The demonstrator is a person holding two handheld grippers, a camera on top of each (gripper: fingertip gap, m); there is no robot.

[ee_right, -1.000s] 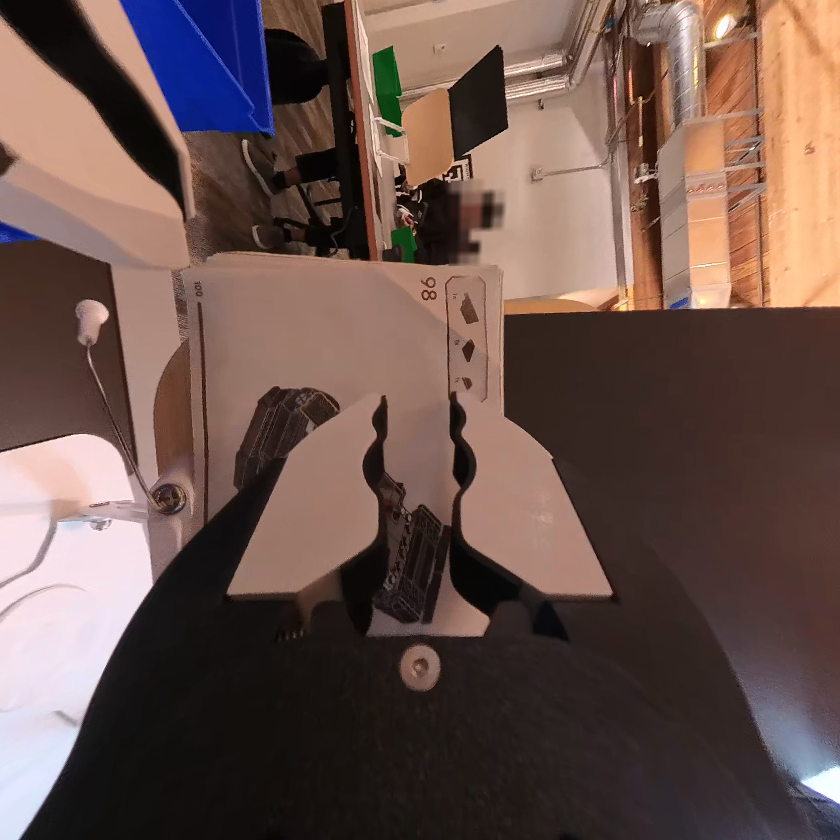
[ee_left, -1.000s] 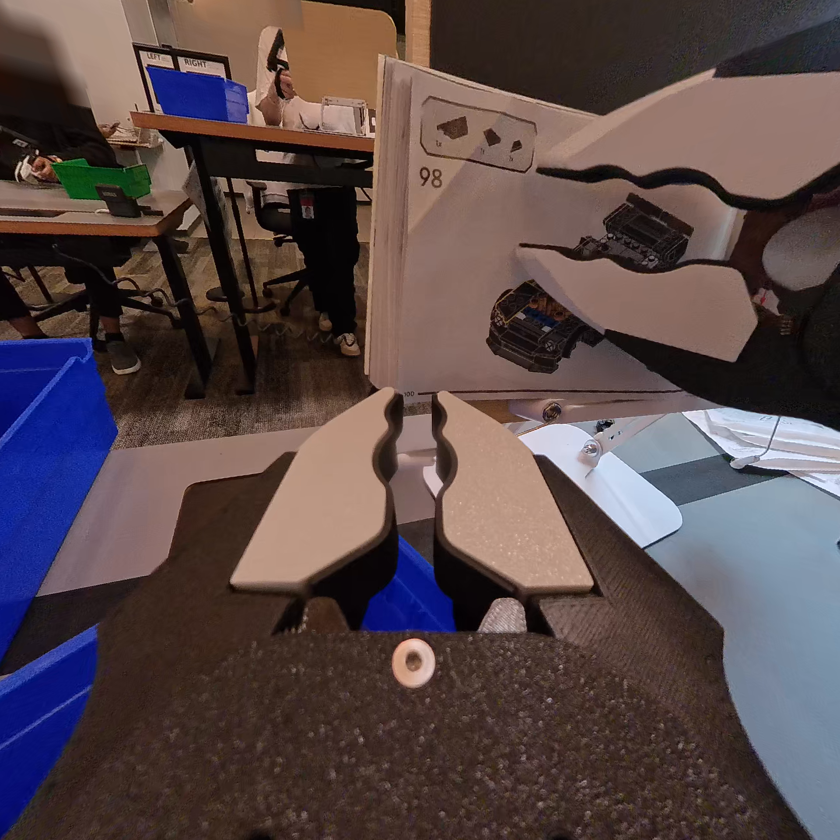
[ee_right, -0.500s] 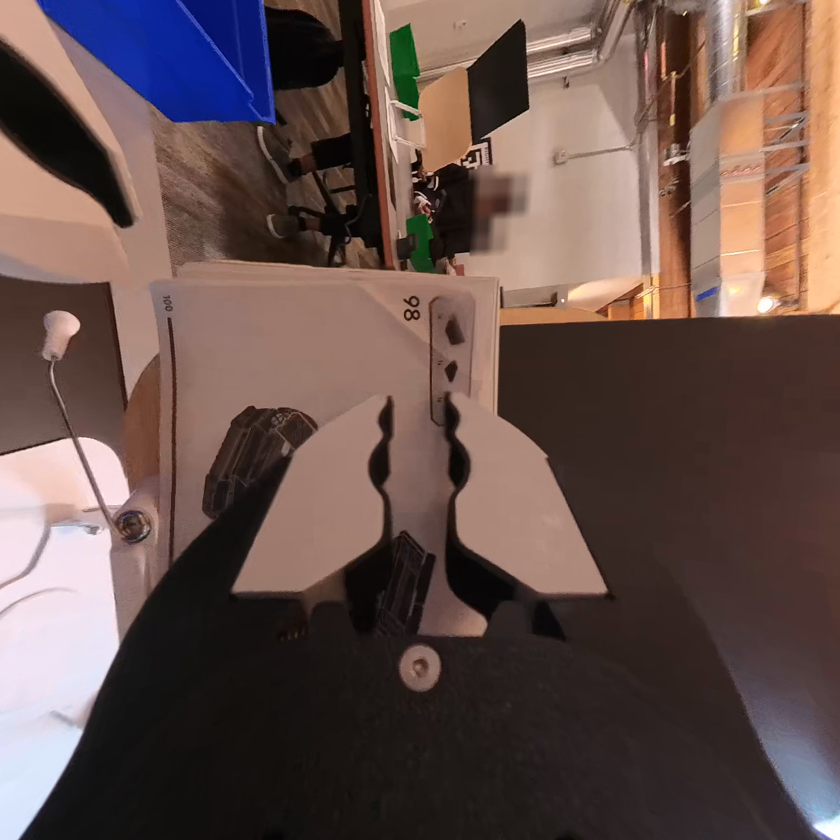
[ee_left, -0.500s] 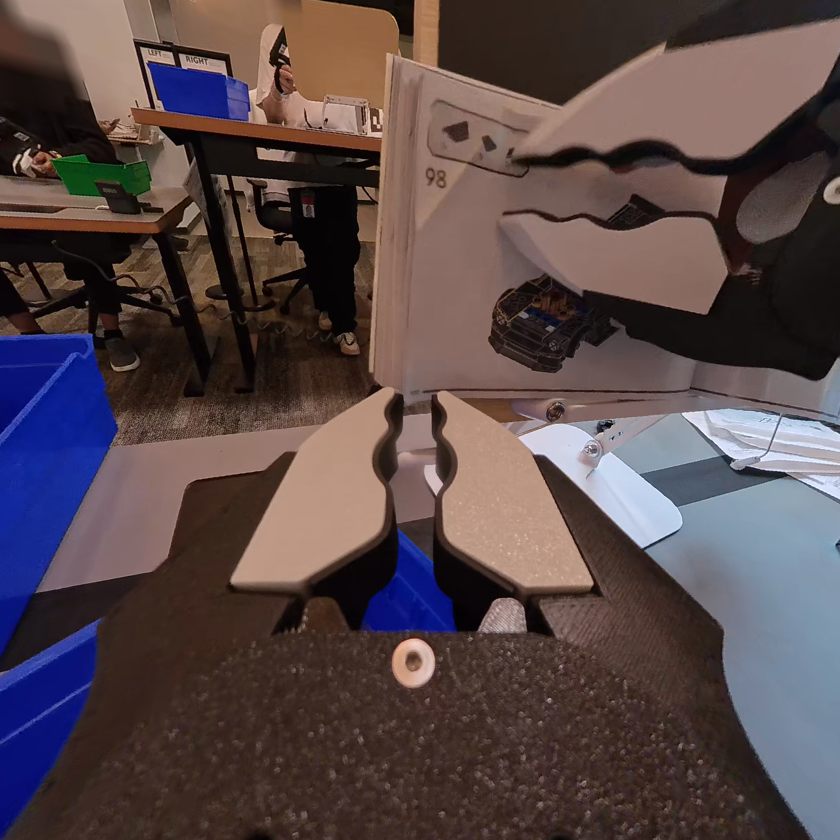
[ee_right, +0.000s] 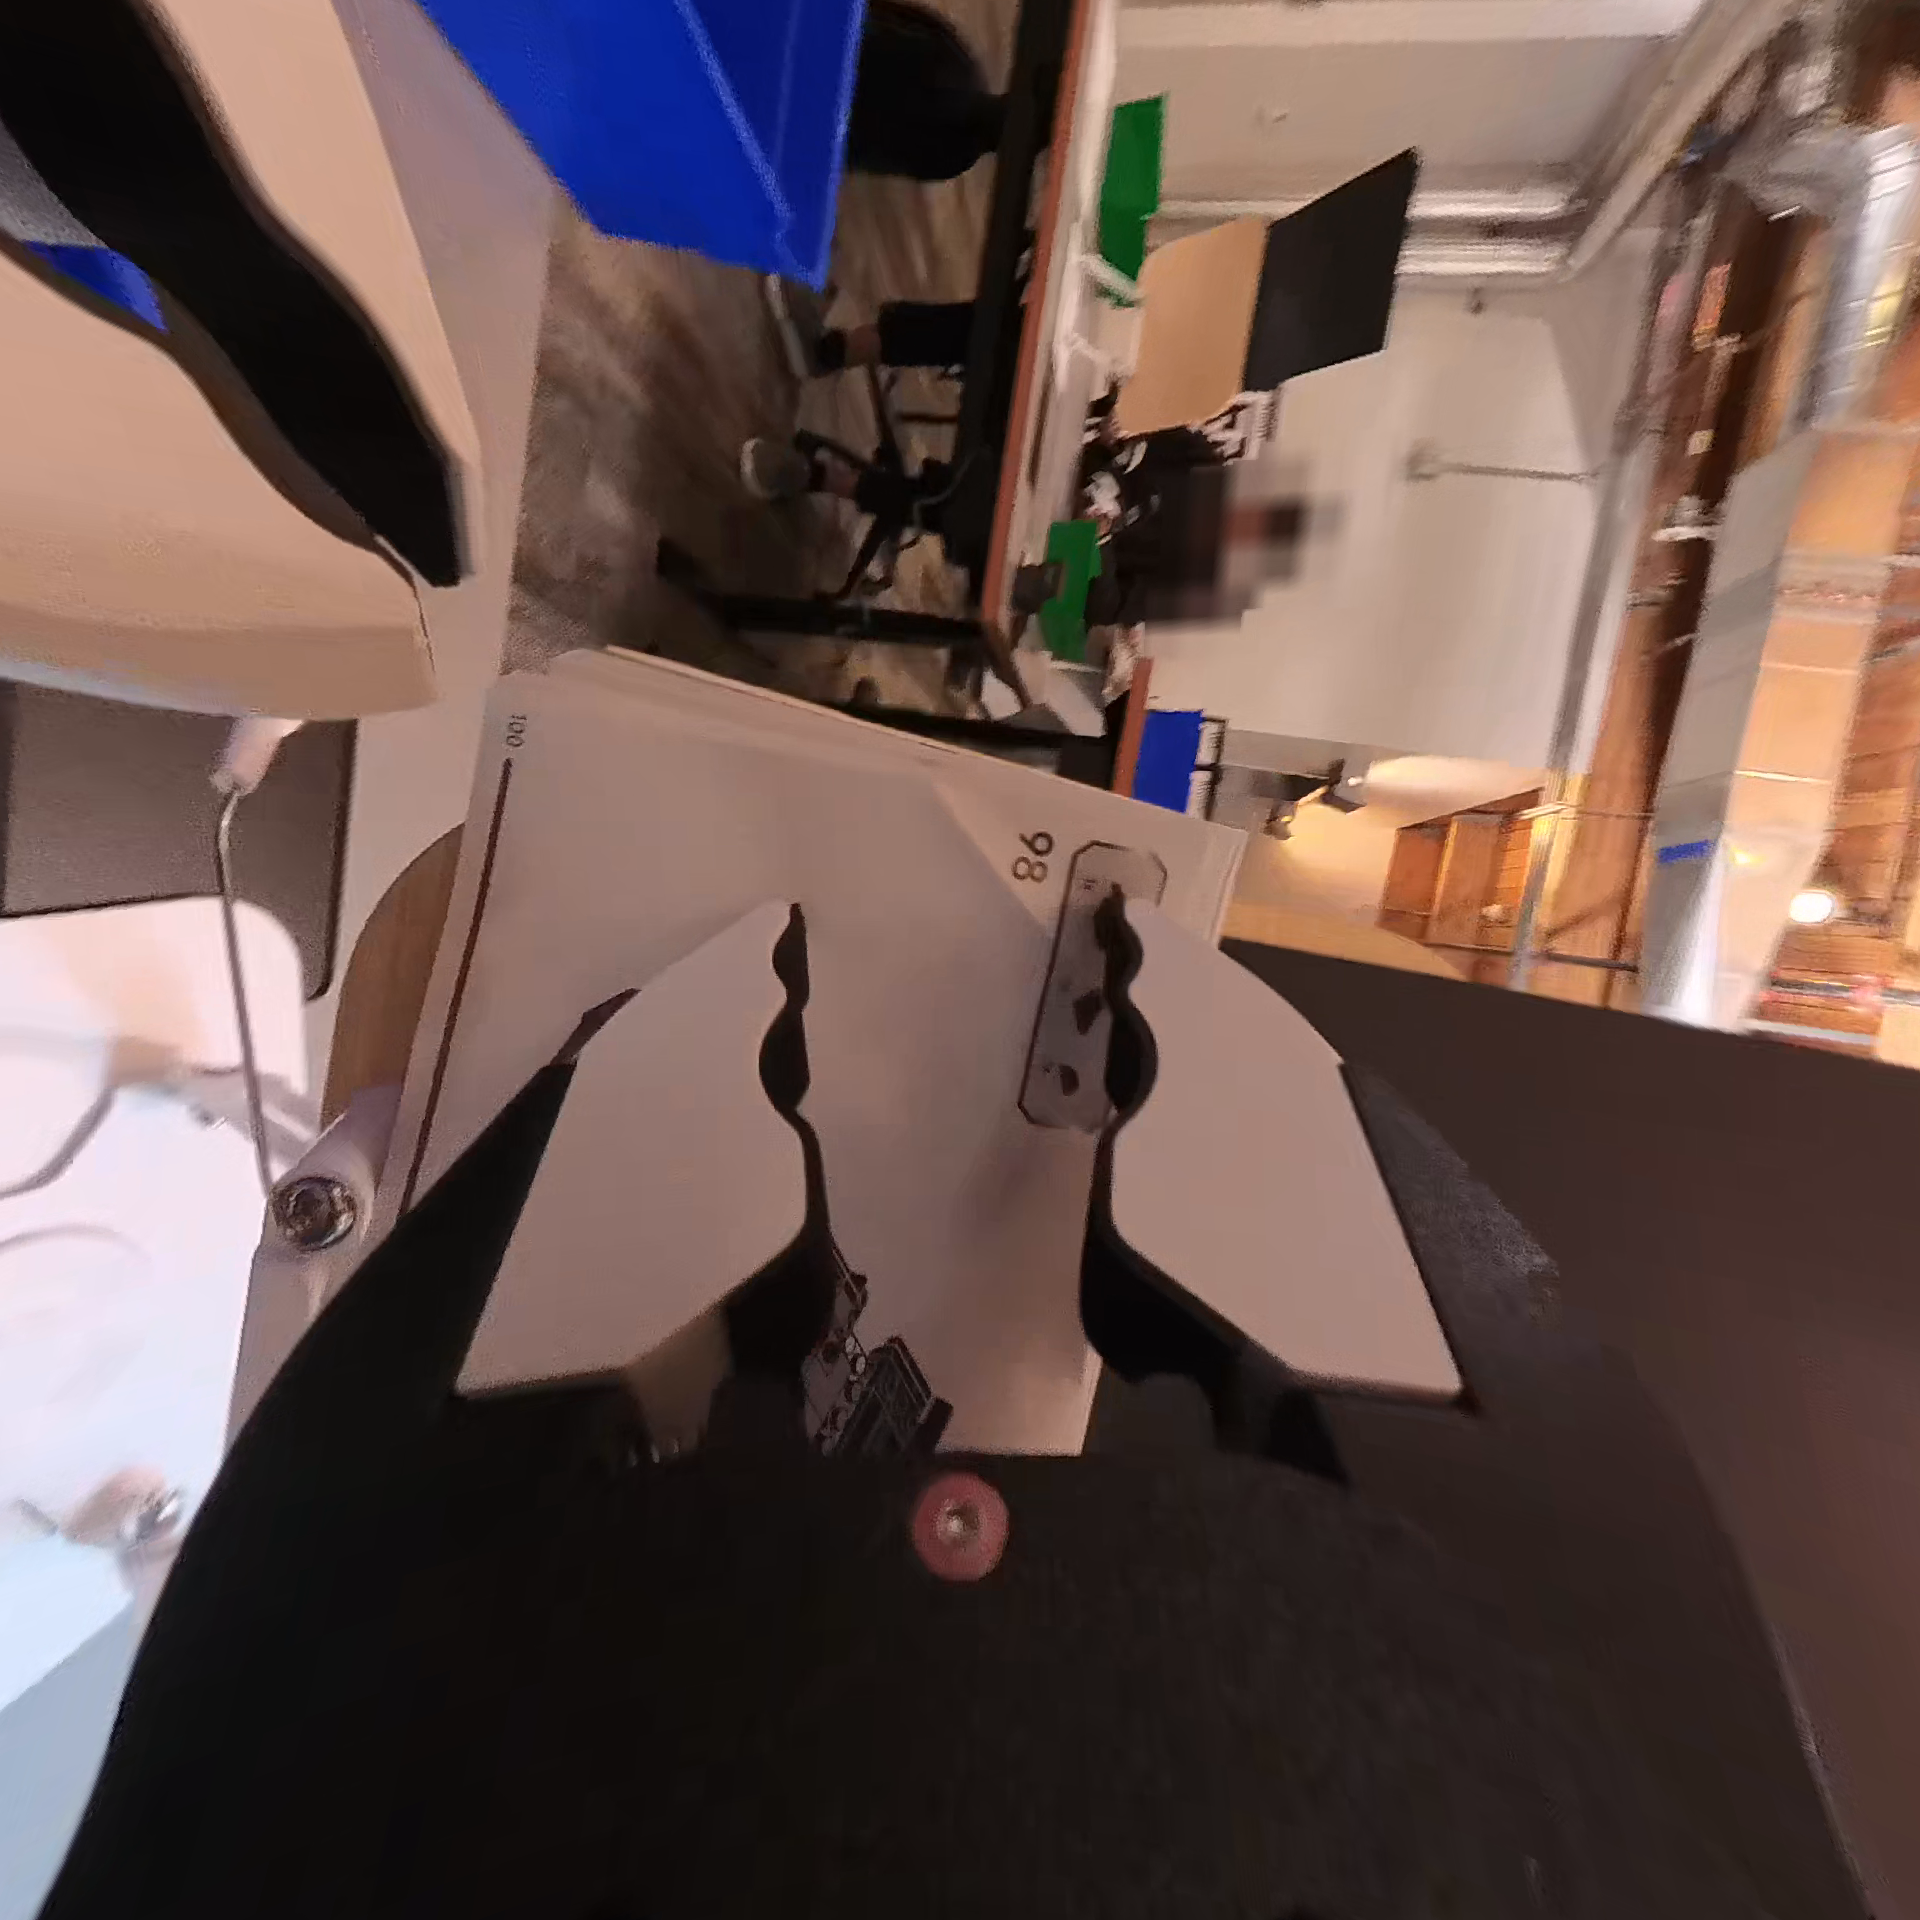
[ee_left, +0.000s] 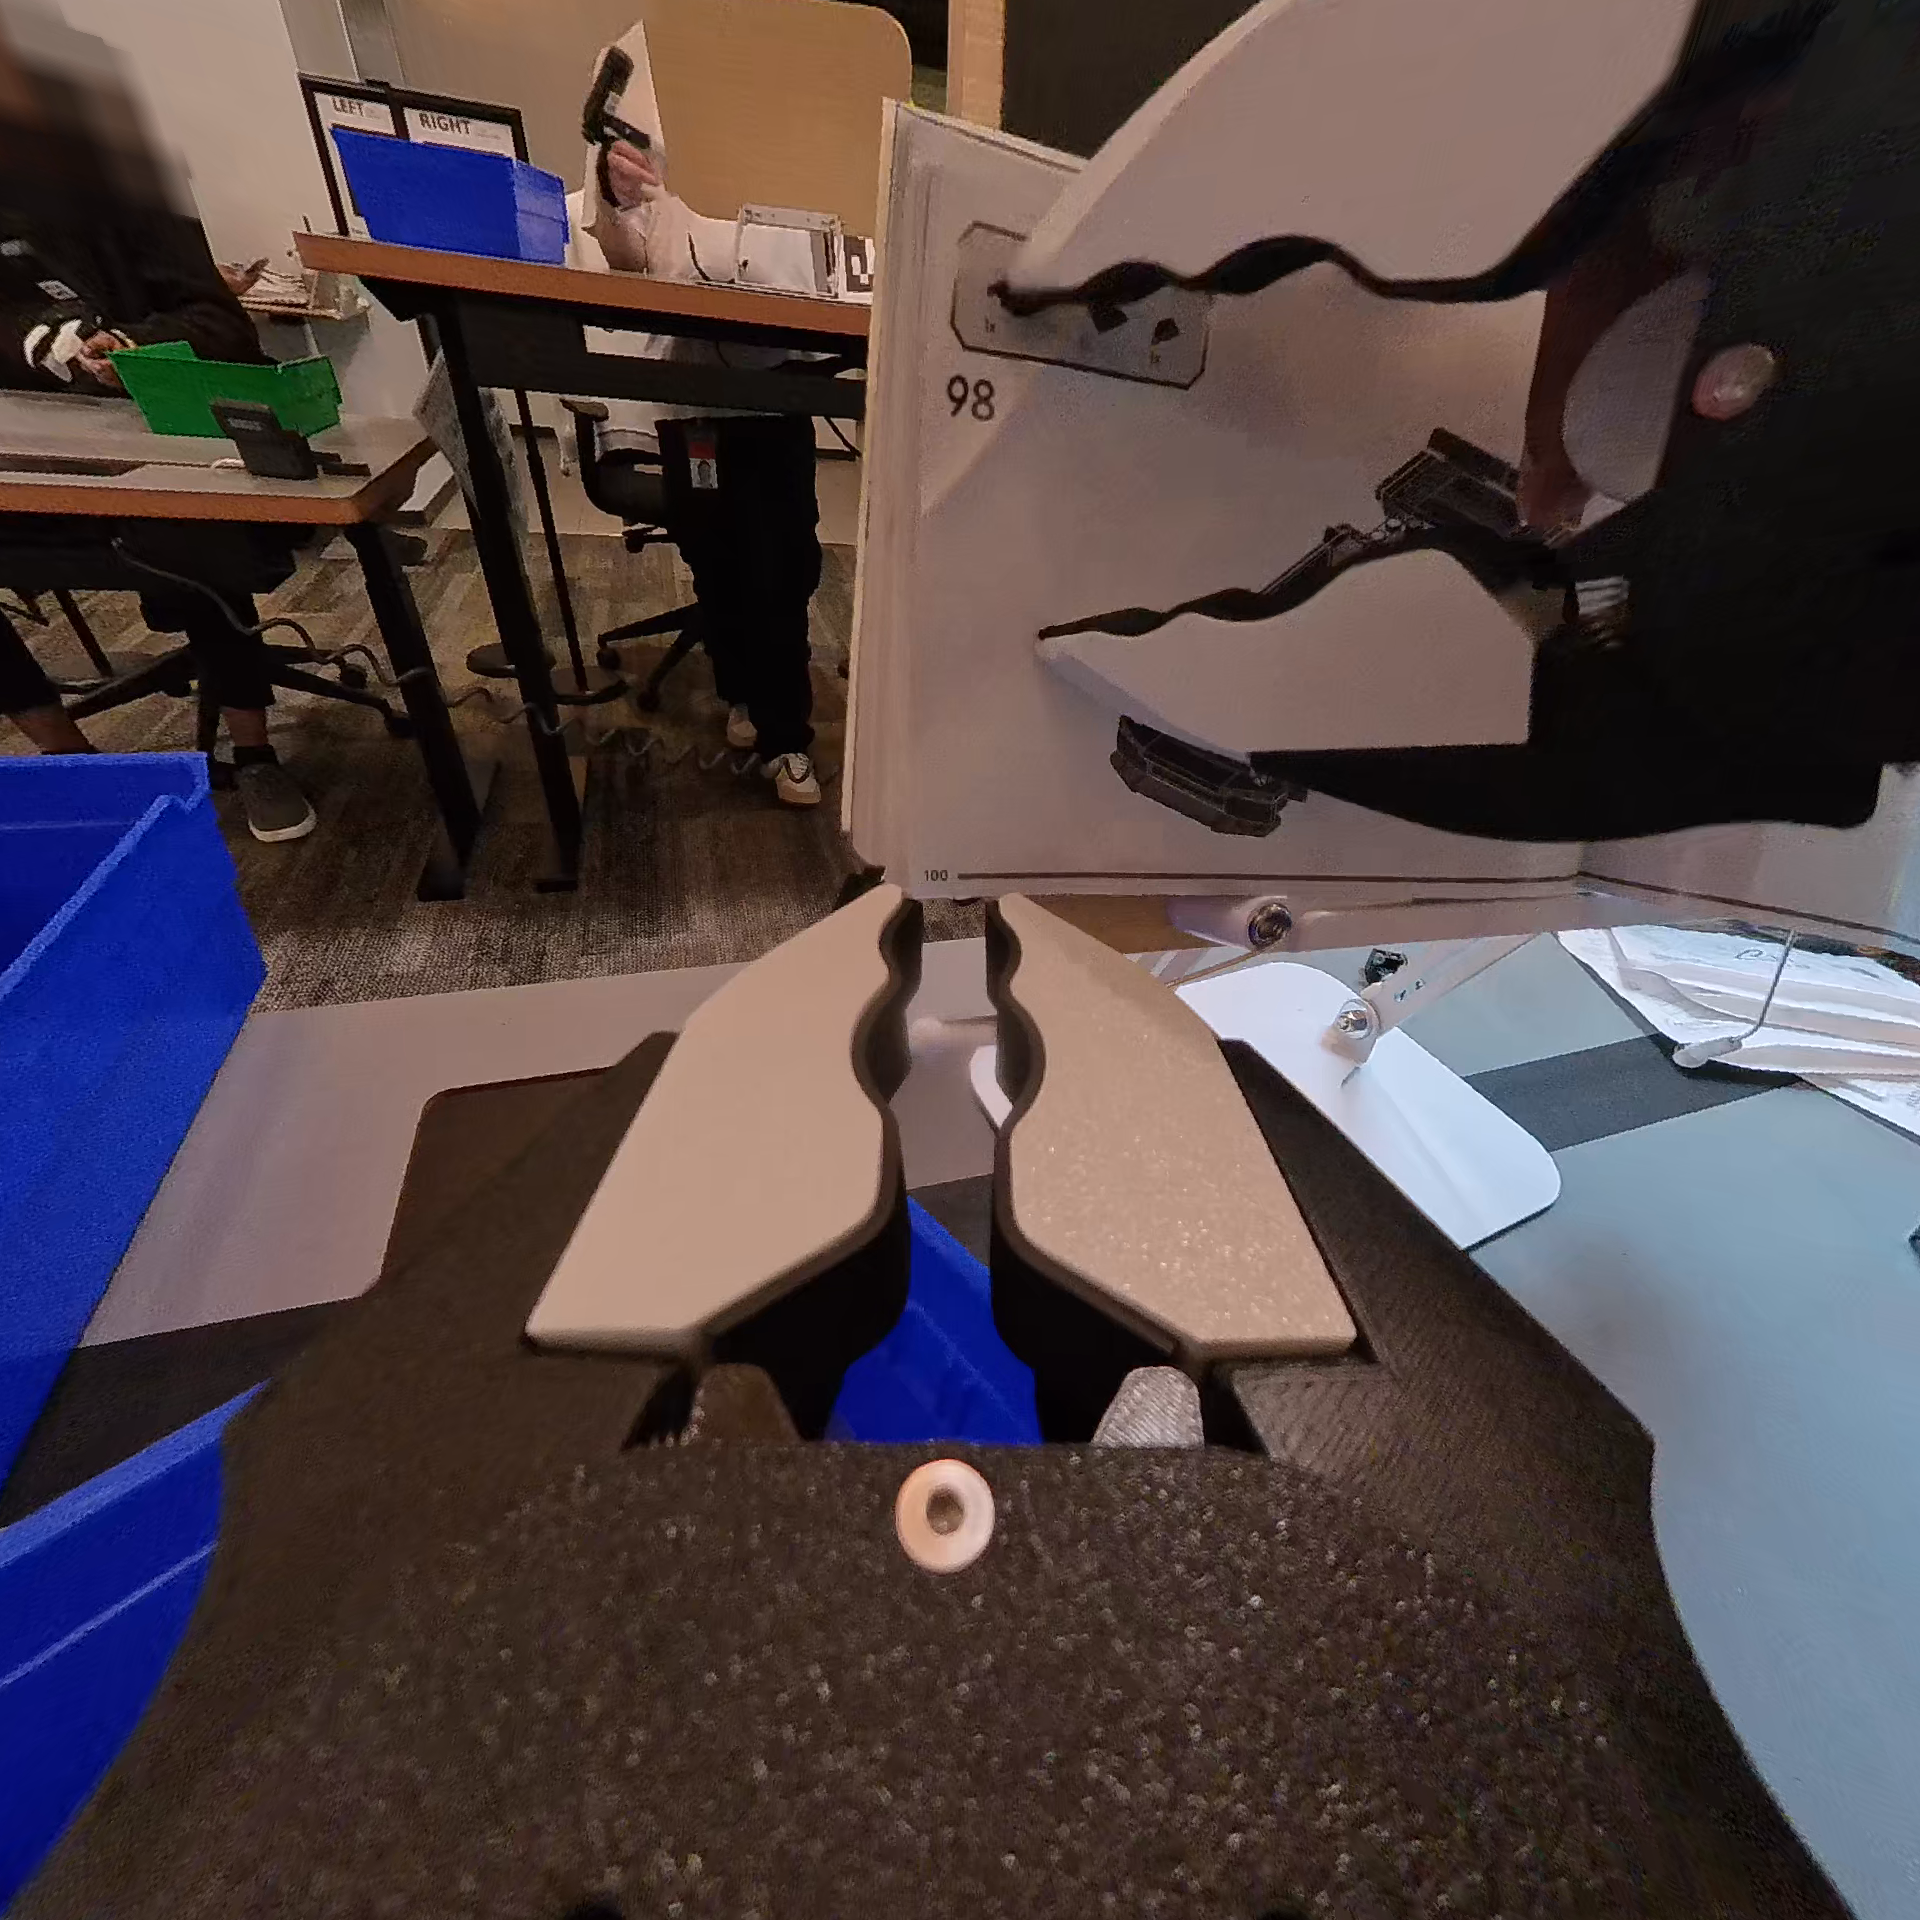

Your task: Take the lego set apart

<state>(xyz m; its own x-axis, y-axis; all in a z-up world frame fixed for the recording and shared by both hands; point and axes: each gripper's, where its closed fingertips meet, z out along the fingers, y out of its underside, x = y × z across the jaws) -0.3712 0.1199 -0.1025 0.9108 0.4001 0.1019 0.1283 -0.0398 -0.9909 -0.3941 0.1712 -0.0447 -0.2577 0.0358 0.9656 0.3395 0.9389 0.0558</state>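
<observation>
- Left hand-held gripper (ee_left: 951, 914): grey fingers with black backing, held low over the bench (ee_left: 1766, 1299); jaws drawn narrow with a slim gap between the tips, nothing gripped. Its tips point at the lower left corner of the booklet without touching it.
- Right hand-held gripper (ee_right: 951, 914): white fingers on a black body, turned on its side; jaws spread wide. In the left wrist view it shows at the upper right (ee_left: 1023, 457), one finger above the other, both in front of the open page.
- Instruction booklet (ee_left: 1195, 540): thick, white, standing upright and open on a stand; the open page carries drawings of a dark car model and a small parts box near its top corner. The upper finger (ee_left: 1299, 166) of the right hand-held gripper overlaps that parts box; whether it touches the paper cannot be told.
- Book stand (ee_left: 1392, 1101): white base plate on the bench, metal screws and thin wire page clips below the booklet.
- Lego set: only its printed picture is seen on the page; the actual model is not in view.
- Blue bins (ee_left: 104, 987): at the left edge of the bench, another directly below the left hand-held gripper.
- Loose papers (ee_left: 1766, 997): flat on the bench at right, behind the stand.
- Background: other desks, a green bin (ee_left: 223, 384), seated people, carpeted floor.
</observation>
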